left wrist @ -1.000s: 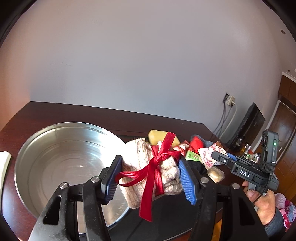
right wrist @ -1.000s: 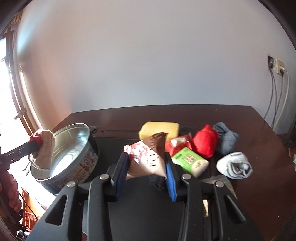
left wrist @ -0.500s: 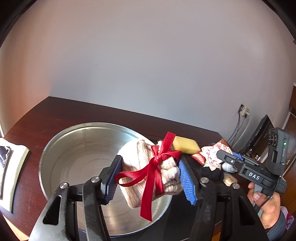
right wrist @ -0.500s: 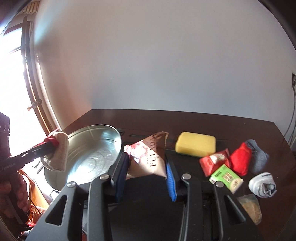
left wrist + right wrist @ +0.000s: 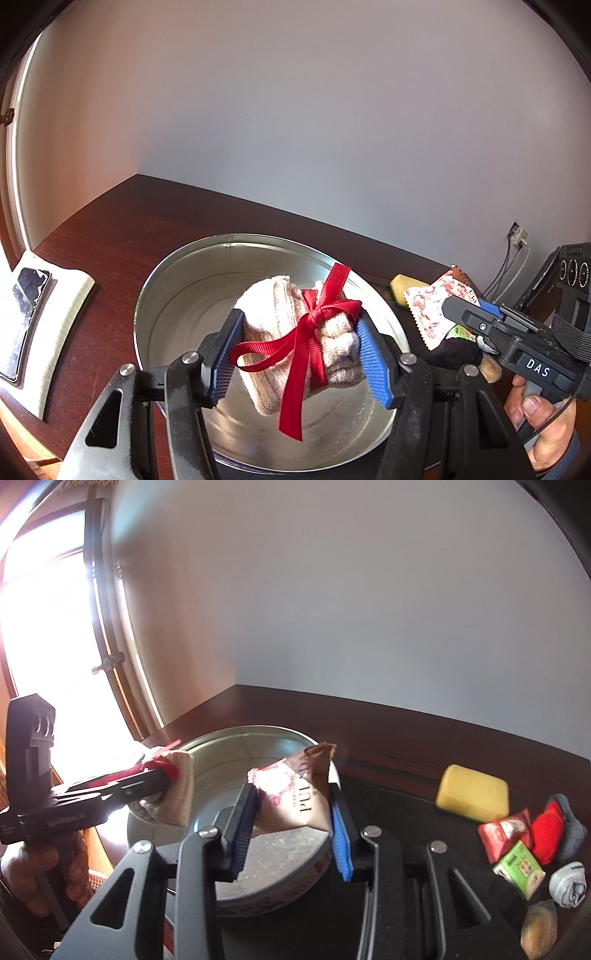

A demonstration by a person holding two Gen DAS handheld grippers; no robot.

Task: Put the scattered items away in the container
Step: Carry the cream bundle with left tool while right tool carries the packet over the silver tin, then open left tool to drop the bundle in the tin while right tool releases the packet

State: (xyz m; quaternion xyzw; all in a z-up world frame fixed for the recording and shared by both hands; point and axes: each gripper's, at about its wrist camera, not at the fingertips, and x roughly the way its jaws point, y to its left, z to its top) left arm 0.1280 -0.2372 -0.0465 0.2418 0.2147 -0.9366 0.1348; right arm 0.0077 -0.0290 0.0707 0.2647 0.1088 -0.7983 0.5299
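- Left wrist view: the left gripper (image 5: 301,350) has its blue ribbed pads pressed against both sides of a beige knitted cloth bundle tied with a red ribbon bow (image 5: 295,343), held in the air above the open mouth of the round shiny metal tin (image 5: 159,295).
- The tin stands on a dark brown wooden table (image 5: 110,236); its inside shows bare metal.
- To the left on the table lies a pale lined notepad (image 5: 62,325) with a dark phone (image 5: 26,317) on it.
- At the right edge the right gripper (image 5: 469,314), held by a hand (image 5: 543,428), clamps a pink-and-brown printed snack packet (image 5: 432,310) near the tin's right rim; a yellow sponge block (image 5: 404,288) lies behind it.
- Right wrist view: the right gripper (image 5: 291,812) is closed on the snack packet (image 5: 295,790), over the tin's (image 5: 229,753) near right edge.
- The left gripper (image 5: 162,775) enters from the left with the bundle (image 5: 177,794) over the tin's left rim.
- Well right of the tin lie the sponge (image 5: 472,794), a red foil sachet (image 5: 502,830), a green sachet (image 5: 521,867), a red cloth roll (image 5: 546,830), a dark grey sock (image 5: 569,819), a light grey sock ball (image 5: 569,886) and a round brownish item (image 5: 539,930).
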